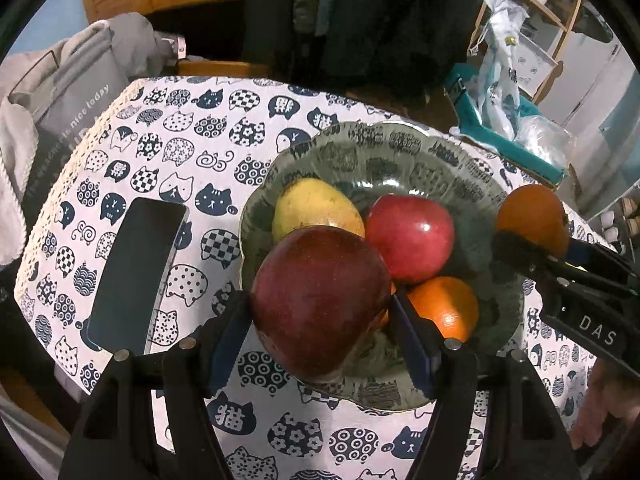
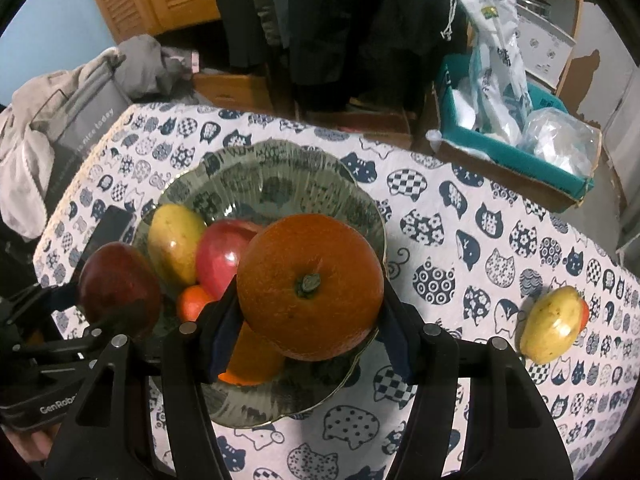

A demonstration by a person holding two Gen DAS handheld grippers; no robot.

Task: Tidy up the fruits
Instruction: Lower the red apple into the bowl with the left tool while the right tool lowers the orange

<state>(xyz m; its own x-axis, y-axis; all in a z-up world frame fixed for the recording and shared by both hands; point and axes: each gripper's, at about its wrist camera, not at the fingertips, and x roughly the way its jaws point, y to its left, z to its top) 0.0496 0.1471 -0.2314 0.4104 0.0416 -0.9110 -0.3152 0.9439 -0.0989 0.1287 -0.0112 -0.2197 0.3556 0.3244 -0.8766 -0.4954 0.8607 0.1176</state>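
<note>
Over the bowl (image 1: 400, 140), left gripper (image 1: 320, 312) pinches an apple (image 1: 320, 300), right gripper (image 2: 308, 308) an orange (image 2: 308, 284).

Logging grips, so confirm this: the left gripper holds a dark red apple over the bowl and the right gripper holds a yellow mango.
Not quite. The right gripper holds an orange, as the right wrist view shows. The left gripper does hold the dark red apple over the bowl.

Two dark red apples: one (image 1: 320, 300) between the left gripper's pads, one (image 1: 410, 236) beyond them. Three oranges: one (image 2: 310, 290) in the right gripper, two (image 2: 194, 302) (image 2: 252, 360) beneath. Two yellow-green fruits (image 2: 176, 248) (image 2: 554, 326). One dish (image 2: 280, 160), one phone (image 1: 136, 276).
</note>
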